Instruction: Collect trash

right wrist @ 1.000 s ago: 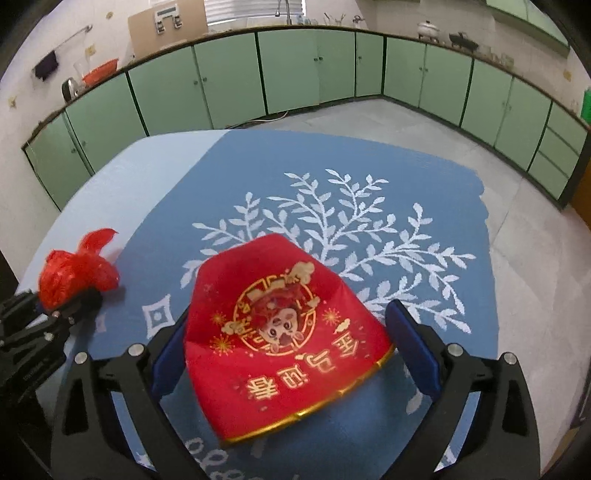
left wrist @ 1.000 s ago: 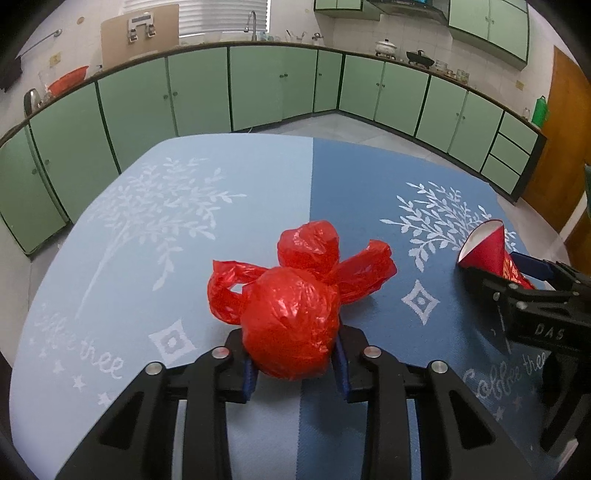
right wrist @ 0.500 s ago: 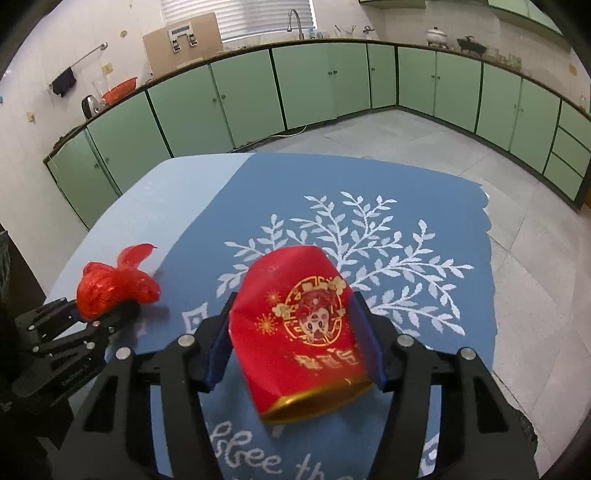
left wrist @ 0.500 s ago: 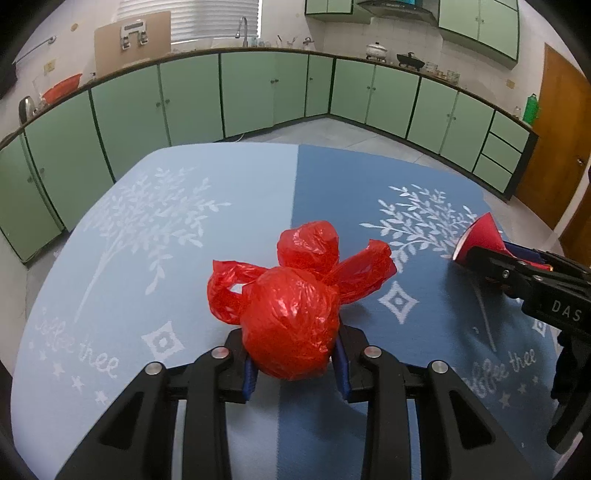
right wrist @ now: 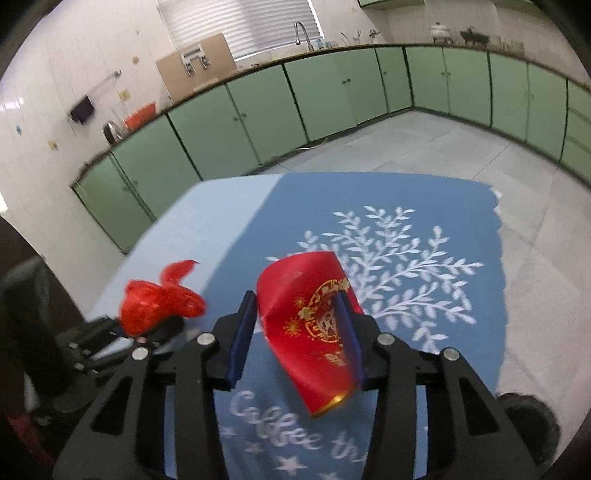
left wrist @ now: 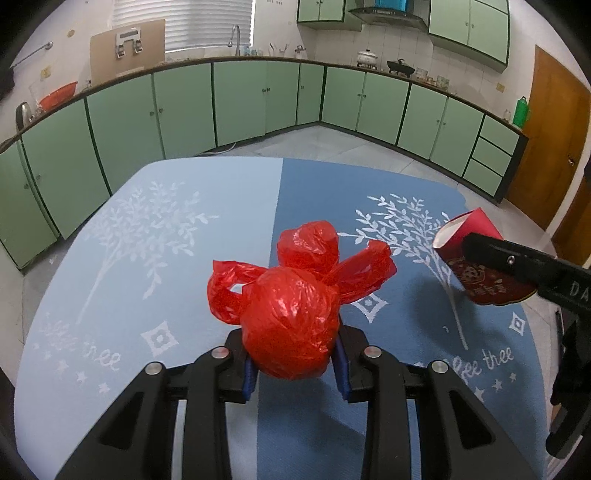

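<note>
Left hand-held gripper (left wrist: 293, 363) pinches the red bag (left wrist: 291, 328); right hand-held gripper (right wrist: 295, 339), at 3 o'clock, squeezes the crushed paper cup (right wrist: 314, 332), which may slip.

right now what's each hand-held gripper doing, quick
Left hand-held gripper: closed on the red plastic bag.
Right hand-held gripper: closed on the red paper cup, squashing it.

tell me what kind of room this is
Most likely a home kitchen: green cabinets line the walls, a sink faucet stands under the window, and a pot sits below a range hood.
</note>
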A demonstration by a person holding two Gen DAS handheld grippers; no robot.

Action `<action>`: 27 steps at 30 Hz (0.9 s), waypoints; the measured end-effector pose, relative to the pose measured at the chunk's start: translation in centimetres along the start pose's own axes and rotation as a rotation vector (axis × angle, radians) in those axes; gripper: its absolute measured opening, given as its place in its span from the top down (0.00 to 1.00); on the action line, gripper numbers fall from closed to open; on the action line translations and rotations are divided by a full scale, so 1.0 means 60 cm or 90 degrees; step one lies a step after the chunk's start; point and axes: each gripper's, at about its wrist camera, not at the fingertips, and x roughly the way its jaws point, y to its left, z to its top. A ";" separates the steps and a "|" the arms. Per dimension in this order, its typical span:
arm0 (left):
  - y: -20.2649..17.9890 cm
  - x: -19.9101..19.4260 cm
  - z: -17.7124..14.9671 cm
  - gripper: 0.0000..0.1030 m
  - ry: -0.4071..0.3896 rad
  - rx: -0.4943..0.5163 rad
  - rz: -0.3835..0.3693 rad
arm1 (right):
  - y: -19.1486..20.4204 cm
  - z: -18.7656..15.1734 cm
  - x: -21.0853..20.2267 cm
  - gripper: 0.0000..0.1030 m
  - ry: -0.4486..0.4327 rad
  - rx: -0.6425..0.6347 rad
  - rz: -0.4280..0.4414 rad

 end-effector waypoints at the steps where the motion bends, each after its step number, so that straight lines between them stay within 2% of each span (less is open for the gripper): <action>1: 0.001 -0.003 -0.001 0.68 -0.002 0.001 0.001 | 0.000 0.001 -0.001 0.60 0.000 0.007 0.005; 4: 0.005 -0.008 -0.001 0.68 -0.005 0.003 0.008 | 0.004 0.000 0.002 0.58 0.001 0.000 -0.020; 6: 0.007 -0.009 -0.003 0.68 -0.004 0.001 0.012 | 0.002 -0.002 0.003 0.50 0.002 0.003 -0.031; 8: 0.009 -0.009 -0.003 0.68 -0.003 -0.003 0.014 | 0.004 -0.004 0.005 0.50 0.002 -0.004 -0.036; 11: 0.007 -0.008 -0.001 0.68 -0.005 -0.002 0.015 | 0.006 -0.006 0.006 0.51 0.005 -0.026 -0.083; 13: 0.005 -0.007 0.000 0.68 -0.005 -0.001 0.013 | 0.000 -0.007 0.007 0.57 0.009 -0.023 -0.087; 15: 0.003 -0.003 0.001 0.68 -0.003 -0.002 0.011 | -0.006 -0.009 0.011 0.78 0.021 -0.030 -0.097; 17: 0.001 -0.003 0.001 0.68 -0.003 -0.001 0.009 | -0.011 -0.012 0.013 0.91 0.027 -0.033 -0.096; 19: -0.001 -0.001 0.000 0.68 -0.001 0.002 0.006 | -0.011 -0.015 0.011 0.92 0.027 -0.033 -0.080; 22: -0.002 -0.001 -0.001 0.68 0.001 0.005 0.002 | -0.007 -0.017 0.000 0.86 0.016 -0.036 -0.079; 24: -0.003 -0.001 -0.001 0.68 0.002 0.008 0.001 | -0.005 -0.019 -0.005 0.55 0.019 -0.042 -0.087; 26: -0.005 -0.002 -0.003 0.68 0.001 0.011 0.001 | -0.006 -0.023 -0.009 0.41 0.016 -0.051 -0.101; 27: -0.004 -0.002 -0.004 0.68 0.002 0.011 0.001 | -0.008 -0.025 -0.008 0.40 0.016 -0.055 -0.106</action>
